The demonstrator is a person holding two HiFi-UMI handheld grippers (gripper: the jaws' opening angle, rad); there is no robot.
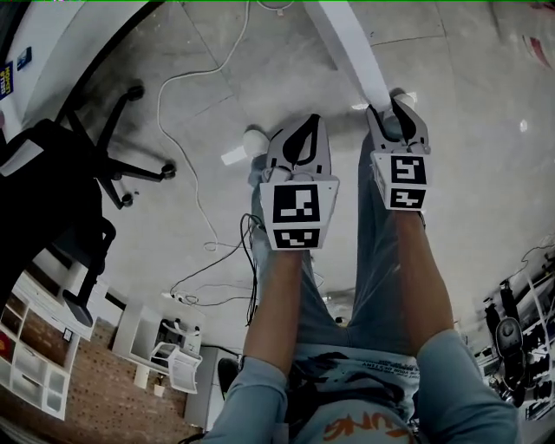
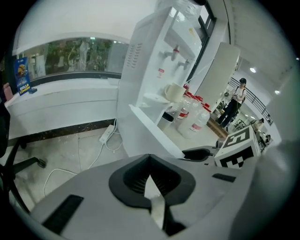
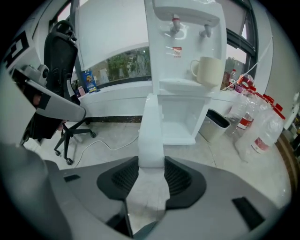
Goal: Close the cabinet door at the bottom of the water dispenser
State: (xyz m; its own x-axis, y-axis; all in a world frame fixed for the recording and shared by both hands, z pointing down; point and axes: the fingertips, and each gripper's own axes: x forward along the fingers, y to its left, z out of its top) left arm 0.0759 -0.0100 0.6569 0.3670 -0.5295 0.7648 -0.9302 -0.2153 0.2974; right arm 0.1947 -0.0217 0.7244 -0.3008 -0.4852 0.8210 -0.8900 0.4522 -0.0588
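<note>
Nearest, clamped in the right claw [image 3: 151,171]: free edge of the open cabinet door [image 3: 151,131], swung out from the foot of the water dispenser [image 3: 185,11] beyond; left claw [image 2: 151,180] clenched, empty; probably light, stiff, smooth-faced, so best steered by that outer edge.

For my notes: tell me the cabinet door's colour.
White; the cabinet door shows best in the right gripper view.
</note>
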